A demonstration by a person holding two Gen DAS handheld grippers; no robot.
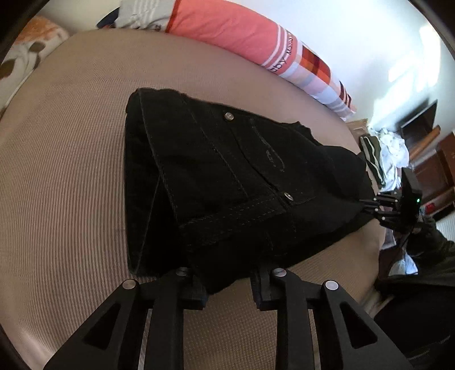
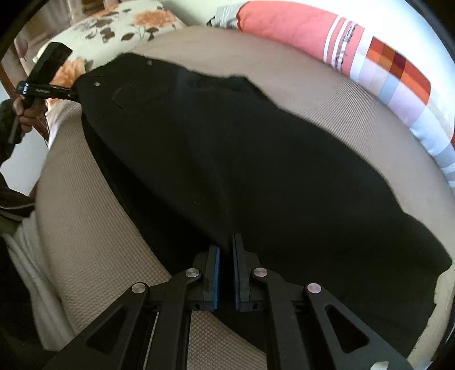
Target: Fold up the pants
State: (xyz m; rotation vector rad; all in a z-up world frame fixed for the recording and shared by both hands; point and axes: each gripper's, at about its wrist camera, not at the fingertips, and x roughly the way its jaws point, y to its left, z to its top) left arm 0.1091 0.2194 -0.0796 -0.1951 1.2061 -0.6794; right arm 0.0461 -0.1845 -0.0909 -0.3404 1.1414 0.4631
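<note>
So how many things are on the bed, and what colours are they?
Black: 1, the pants
Pink with stripes and checks: 1, a blanket
White with orange flowers: 1, a pillow
Total: 3 things on the tan bed

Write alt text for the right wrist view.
Black pants lie spread across a beige bed, a fold pinched in the right gripper. Far left, the left gripper sits at the waistband; a pink striped blanket lies behind.
</note>
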